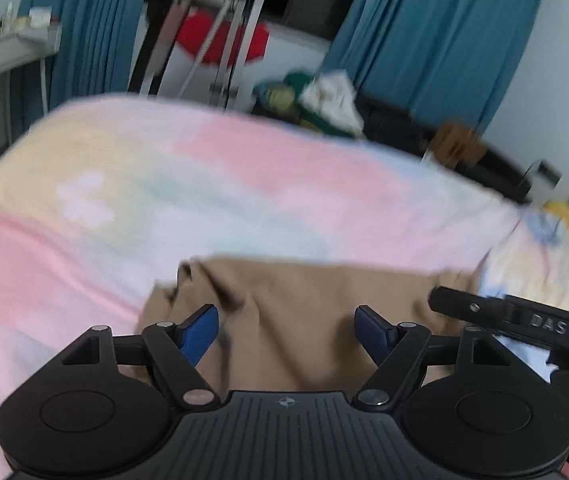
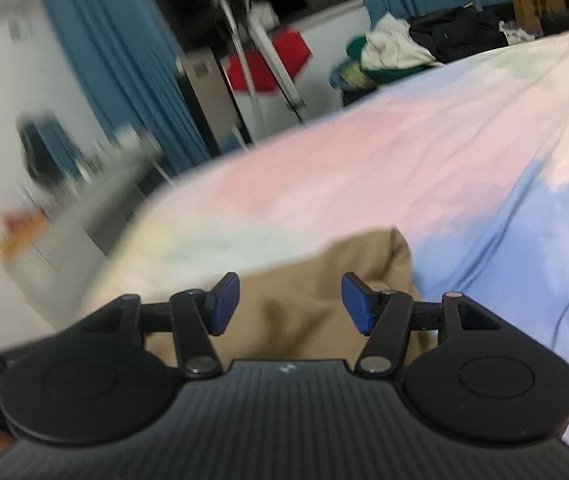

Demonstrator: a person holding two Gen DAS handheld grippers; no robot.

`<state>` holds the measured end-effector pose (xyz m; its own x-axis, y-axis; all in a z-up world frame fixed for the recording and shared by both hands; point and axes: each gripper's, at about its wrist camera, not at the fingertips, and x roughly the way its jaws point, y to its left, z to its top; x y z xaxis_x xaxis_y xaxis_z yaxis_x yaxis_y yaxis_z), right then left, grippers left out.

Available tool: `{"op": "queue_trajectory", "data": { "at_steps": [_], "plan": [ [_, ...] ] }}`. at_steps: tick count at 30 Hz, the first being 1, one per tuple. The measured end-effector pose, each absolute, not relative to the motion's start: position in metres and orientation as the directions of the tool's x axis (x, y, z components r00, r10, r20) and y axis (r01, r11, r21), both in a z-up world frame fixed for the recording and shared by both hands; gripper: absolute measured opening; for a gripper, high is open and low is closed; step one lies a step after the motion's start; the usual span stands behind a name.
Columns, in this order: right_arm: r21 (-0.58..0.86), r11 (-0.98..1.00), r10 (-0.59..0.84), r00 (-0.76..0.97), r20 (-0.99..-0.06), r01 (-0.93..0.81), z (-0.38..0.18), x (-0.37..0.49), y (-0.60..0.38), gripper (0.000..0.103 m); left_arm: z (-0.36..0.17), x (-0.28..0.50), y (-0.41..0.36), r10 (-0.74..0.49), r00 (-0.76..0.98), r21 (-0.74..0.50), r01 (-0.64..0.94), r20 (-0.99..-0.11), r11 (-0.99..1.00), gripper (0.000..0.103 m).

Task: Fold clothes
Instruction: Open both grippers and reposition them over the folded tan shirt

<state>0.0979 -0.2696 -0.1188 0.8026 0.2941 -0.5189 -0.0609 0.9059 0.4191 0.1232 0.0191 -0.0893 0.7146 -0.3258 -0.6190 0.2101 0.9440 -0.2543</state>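
Tan garment (image 1: 304, 320) lying flat on the pastel bedspread (image 1: 164, 184), toward its near edge, with rumpled folds at the left corner of the cloth. Left gripper (image 1: 286, 330) released, blue pads spread wide over the fabric, nothing pinched. Right gripper (image 2: 290, 304) likewise released above the cloth's far right corner, jaws apart and empty. Other gripper's black body (image 1: 524, 320) close beside the left one. Likely risks: creases at the left corner locked into the next fold if not smoothed; pads catching bedspread together with the garment; a grab at one layer only, skewing the fold; grippers knocking together when working this near. Motion blur hiding exact contact.
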Motion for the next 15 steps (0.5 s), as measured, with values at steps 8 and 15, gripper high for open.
{"op": "queue_trajectory", "data": {
  "at_steps": [8,15],
  "plan": [
    [0.331,0.941,0.248,0.804,-0.541,-0.068,-0.121,0.095,-0.259,0.059,-0.088,0.105,0.009,-0.293,0.728,-0.186,0.227,-0.619,0.956,0.076],
    [0.313,0.947,0.229,0.827,-0.513,-0.069,-0.101,0.060,-0.259,0.059,-0.068,0.063,0.007,-0.280,0.757,-0.146,0.241,-0.590,0.959,0.076]
  ]
}}
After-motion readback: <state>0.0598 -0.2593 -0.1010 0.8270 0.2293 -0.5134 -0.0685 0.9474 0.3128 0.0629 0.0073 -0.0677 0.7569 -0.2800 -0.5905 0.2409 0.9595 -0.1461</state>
